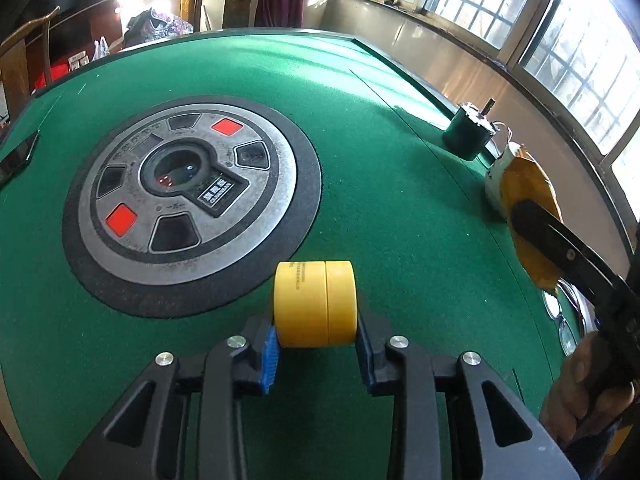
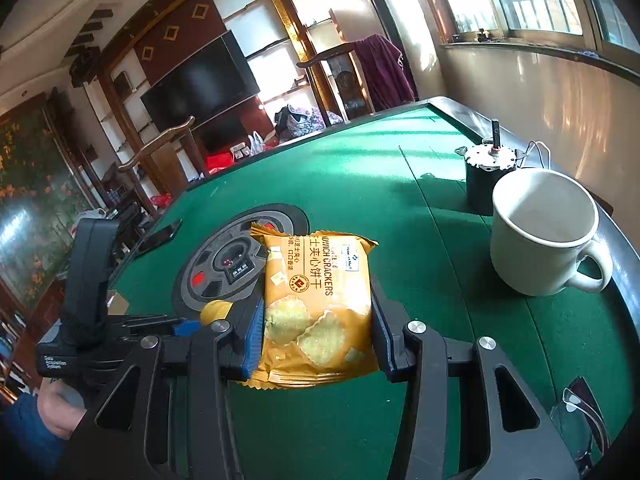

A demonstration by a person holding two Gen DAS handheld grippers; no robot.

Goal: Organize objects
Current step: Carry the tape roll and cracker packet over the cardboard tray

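In the left wrist view my left gripper [image 1: 316, 344] is shut on a pair of yellow tape rolls [image 1: 316, 304] set side by side, one blue pad against each outer face, low over the green felt table [image 1: 400, 200]. My right gripper [image 2: 318, 320] is shut on a yellow packet of sandwich crackers [image 2: 316, 280] and holds it upright above the felt. The right wrist view also catches the tape rolls [image 2: 216, 312] at lower left. The left wrist view shows the packet [image 1: 528, 184] at far right with one black finger [image 1: 560, 240] of the right gripper across it.
A white mug [image 2: 544, 232] and a dark cylindrical motor [image 2: 488, 176] with wires stand near the table's right edge. Glasses [image 2: 580, 412] lie at the near right. A round grey console [image 1: 188, 196] fills the table's middle, and a phone [image 1: 16, 156] lies at the left edge.
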